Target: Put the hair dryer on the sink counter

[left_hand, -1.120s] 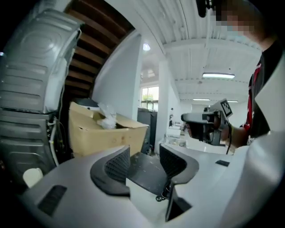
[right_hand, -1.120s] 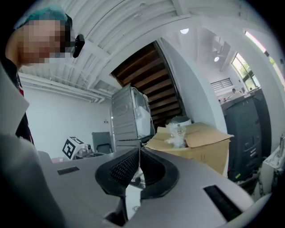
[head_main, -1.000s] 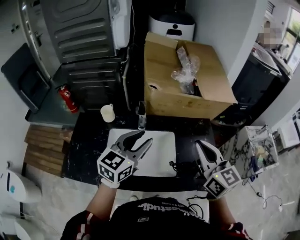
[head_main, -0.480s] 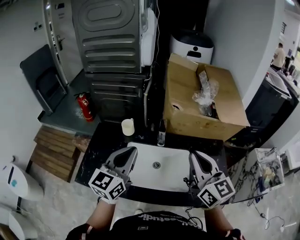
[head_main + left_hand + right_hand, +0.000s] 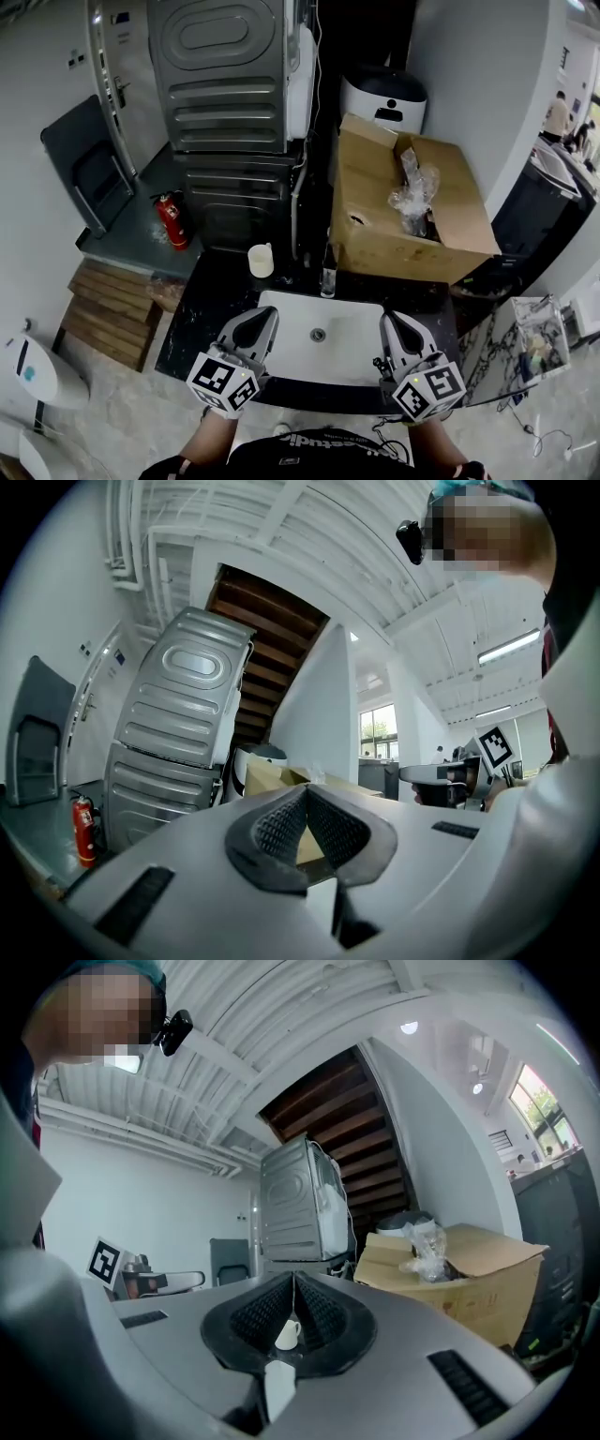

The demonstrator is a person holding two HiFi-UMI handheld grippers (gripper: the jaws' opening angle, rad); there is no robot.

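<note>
Okay, nearest the bottom of the frame, the person is holding both tools low over the front edge of the black sink counter (image 5: 211,291), one on either side of the white basin (image 5: 342,342). The left gripper (image 5: 265,321) is sitting with its jaws pressed together and nothing in them; its own view is showing the ribbed pads (image 5: 279,829) meeting at the tip. The right gripper (image 5: 394,325) is looking the same, jaws closed on nothing. The little cup (image 5: 287,1333) peeking through the notch between its pads is standing far off at the back of the counter, not in the grip.

Moving up the frame, a slim bottle (image 5: 327,274) is standing behind the basin. Beyond it, upper right of centre, an open cardboard box (image 5: 375,239) is holding a bundle in clear plastic (image 5: 412,192). I'm judging that to be the hair dryer, though the wrap is blurring its shape and I cannot be sure.

So it's lying up and to the right of both tools, well apart from them. Its long axis is running roughly up and down the frame, leaning a little. The right gripper is the nearer one, almost straight below the box, and its jaws would need opening before any reach.

How the bundle is resting inside, and where a handle or cord might be, the box wall and plastic are hiding.
</note>
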